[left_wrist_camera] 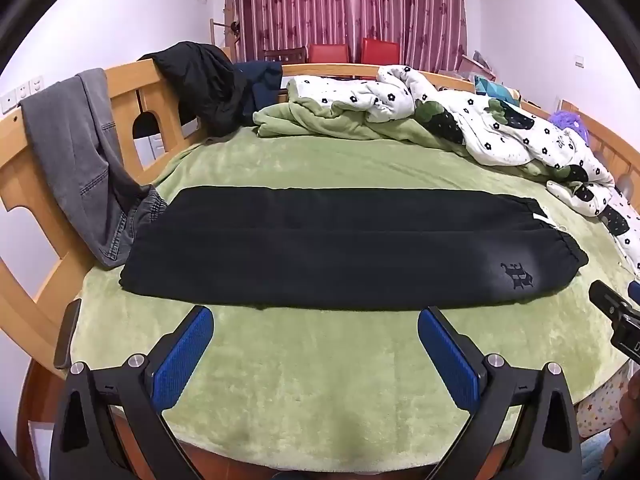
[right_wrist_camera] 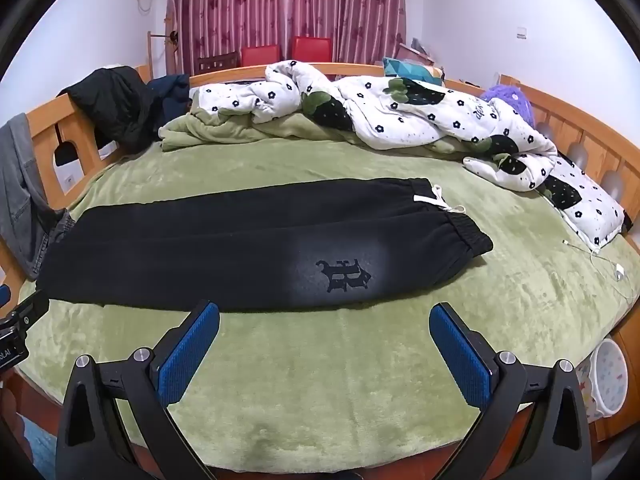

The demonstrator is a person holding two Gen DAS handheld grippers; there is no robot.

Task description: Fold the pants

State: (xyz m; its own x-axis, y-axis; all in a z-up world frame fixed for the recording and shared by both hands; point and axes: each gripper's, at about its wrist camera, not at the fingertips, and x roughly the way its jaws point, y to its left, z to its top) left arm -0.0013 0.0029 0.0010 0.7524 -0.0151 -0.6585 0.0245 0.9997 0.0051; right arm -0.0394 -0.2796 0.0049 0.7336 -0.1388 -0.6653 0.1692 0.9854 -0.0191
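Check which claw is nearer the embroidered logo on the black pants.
Right. The right claw hangs open just short of the logo, almost in line with it. The left claw sits further along toward the leg ends, with the logo off to its right.

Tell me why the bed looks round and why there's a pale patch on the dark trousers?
Left wrist view: the fisheye lens bows the wooden bed frame and leaves black corners. Right wrist view: the same bowing; the grey patch around the logo on the black pants looks like glare or fading, I cannot tell which. Both views are sharp and evenly lit, with no hard shadows on the green blanket.
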